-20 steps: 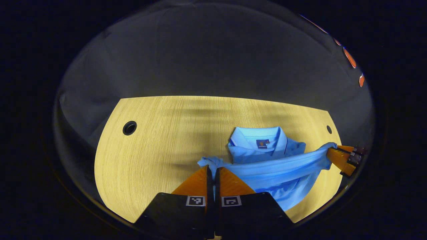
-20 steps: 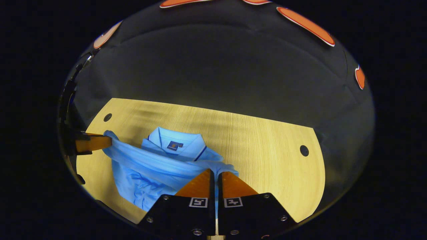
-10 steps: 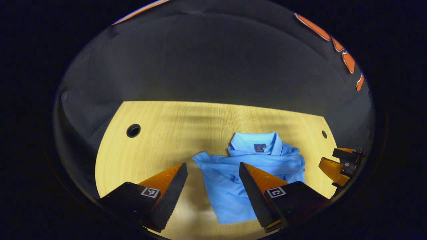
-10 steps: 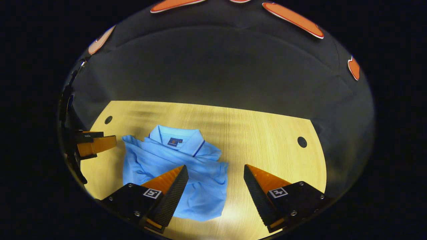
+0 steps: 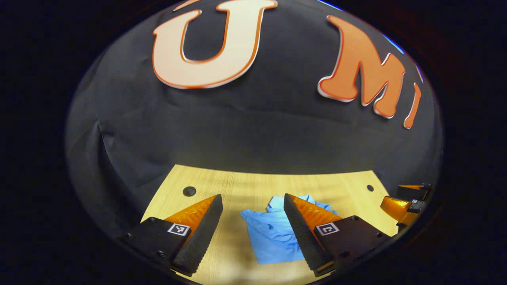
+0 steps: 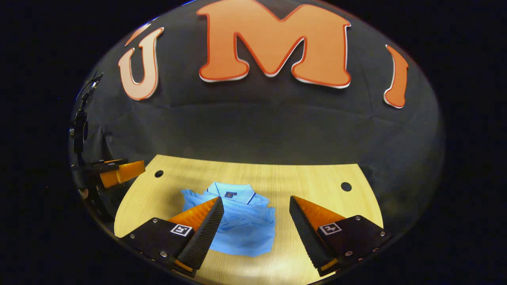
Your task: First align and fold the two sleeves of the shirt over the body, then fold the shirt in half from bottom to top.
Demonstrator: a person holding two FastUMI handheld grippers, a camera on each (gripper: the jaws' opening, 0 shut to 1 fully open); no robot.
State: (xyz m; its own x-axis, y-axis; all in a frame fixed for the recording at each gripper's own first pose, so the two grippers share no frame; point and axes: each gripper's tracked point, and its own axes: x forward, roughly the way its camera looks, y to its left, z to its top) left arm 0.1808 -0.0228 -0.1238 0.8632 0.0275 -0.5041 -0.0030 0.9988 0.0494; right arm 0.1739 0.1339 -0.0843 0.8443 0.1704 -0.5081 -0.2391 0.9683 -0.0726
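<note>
Shirt (image 6: 237, 225) now lies free on the table (image 6: 317, 182), low and centre in the right gripper view, collar toward the wall and the lower half doubled up over the body. A second ago both grippers were clamped on the hem corners, carrying that edge up toward the collar; half a second ago they had let go, and since then both have lifted and tipped back, so the wall takes the upper part of each frame and the shirt has sunk toward the bottom.

Left gripper (image 5: 253, 209) hangs with fingers spread wide and nothing between them; the shirt (image 5: 273, 233) shows through the gap, lower centre of the left gripper view, on the table (image 5: 237, 186). Right gripper (image 6: 256, 211) is likewise spread wide and empty, clear of the cloth. Each also shows at the edge of the other's frame: the right one (image 5: 404, 200) at lower right of the left gripper view, the left one (image 6: 119, 172) at mid left of the right gripper view, both well apart from the shirt.

My judgement: the bottom-to-top fold is laid and the release done, so the task looks essentially finished. The bundle is rumpled, with creases across the top layer and a sleeve end poking out at its left in the right gripper view. Whether the edges line up I cannot tell.
</note>
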